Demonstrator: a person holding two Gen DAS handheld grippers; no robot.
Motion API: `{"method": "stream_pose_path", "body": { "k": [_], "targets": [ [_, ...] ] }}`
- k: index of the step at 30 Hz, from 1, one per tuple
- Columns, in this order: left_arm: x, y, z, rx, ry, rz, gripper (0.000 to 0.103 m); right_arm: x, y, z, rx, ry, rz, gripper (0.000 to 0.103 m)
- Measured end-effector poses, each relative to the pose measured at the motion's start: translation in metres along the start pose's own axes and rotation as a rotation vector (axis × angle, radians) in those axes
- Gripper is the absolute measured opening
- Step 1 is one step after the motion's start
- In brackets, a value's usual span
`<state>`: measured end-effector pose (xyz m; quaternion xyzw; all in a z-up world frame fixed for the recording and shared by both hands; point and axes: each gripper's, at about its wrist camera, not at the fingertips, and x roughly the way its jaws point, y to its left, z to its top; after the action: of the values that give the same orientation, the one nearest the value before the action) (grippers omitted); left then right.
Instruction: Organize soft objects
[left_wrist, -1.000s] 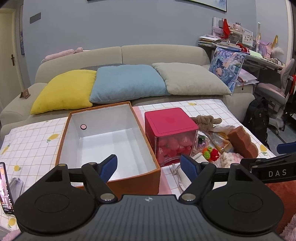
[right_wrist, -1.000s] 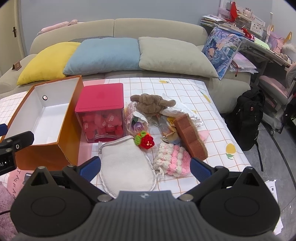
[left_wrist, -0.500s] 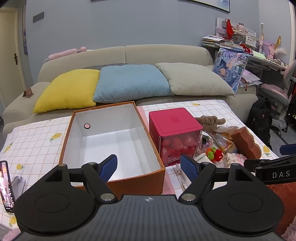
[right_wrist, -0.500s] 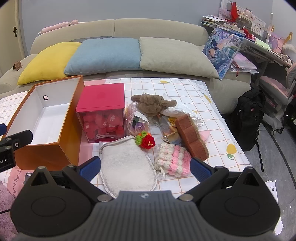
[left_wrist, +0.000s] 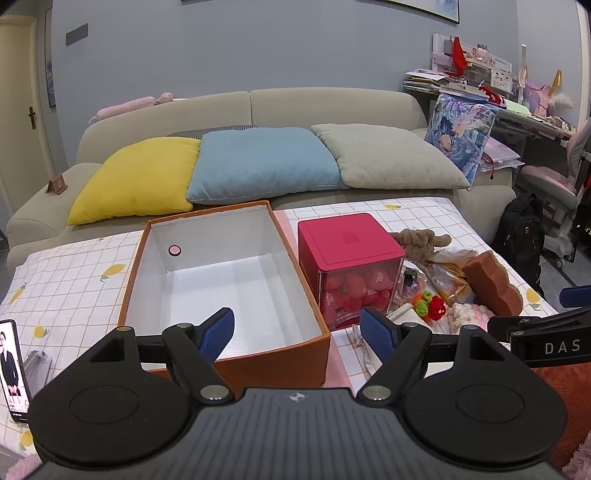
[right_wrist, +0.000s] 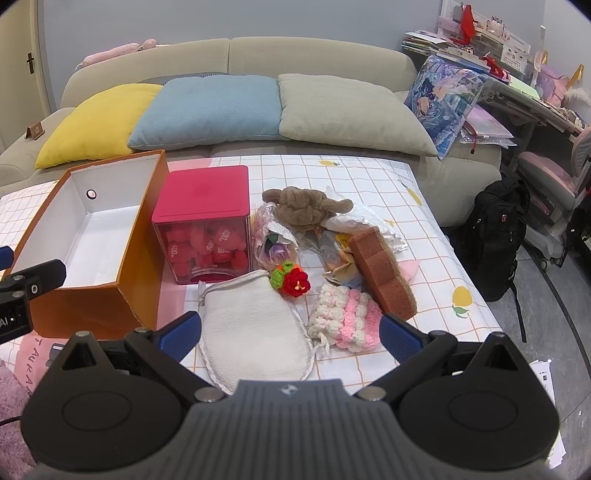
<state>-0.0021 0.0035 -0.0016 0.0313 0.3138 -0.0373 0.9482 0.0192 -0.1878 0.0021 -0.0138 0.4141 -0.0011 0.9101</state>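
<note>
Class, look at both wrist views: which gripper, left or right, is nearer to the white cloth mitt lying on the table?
Right. The right gripper hangs open directly over the near end of the white cloth mitt. The left gripper is open over the orange box, with the mitt off to its right.

- The box (left_wrist: 229, 347) is orange outside and white inside.
- The cube container (right_wrist: 203, 199) has a magenta-red lid, clear walls and red pieces inside.
- The tablecloth (right_wrist: 314, 173) is white with an orange grid and yellow fruit prints.
- The mitt (right_wrist: 255, 332) is cream-white.
- The crochet flower (right_wrist: 295, 282) is red with green.
- The knitted piece (right_wrist: 347, 319) is pink and white.
- The sponge (right_wrist: 382, 271) is brown.
- The 3 cushions (left_wrist: 258, 166) are yellow, blue and grey-beige.
</note>
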Motion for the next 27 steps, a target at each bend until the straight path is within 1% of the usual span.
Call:
{"method": "stream_pose_path", "body": {
  "k": [21,24,27],
  "targets": [
    [0.0019,-0.0016,-0.0028,-0.009,0.020,-0.024,0.091,0.0012,-0.0023,-0.0014,0.007,0.008,0.005,0.100],
    [0.0039,-0.0018,-0.0026,-0.012,0.030,-0.039,0.091,0.0023,-0.0036,-0.0026,0.010,0.014,0.007,0.100],
    [0.0074,-0.0048,0.0001,-0.001,0.038,-0.084,0.091,0.0060,-0.0078,-0.0038,0.015,0.027,0.010,0.100]
  ]
}}
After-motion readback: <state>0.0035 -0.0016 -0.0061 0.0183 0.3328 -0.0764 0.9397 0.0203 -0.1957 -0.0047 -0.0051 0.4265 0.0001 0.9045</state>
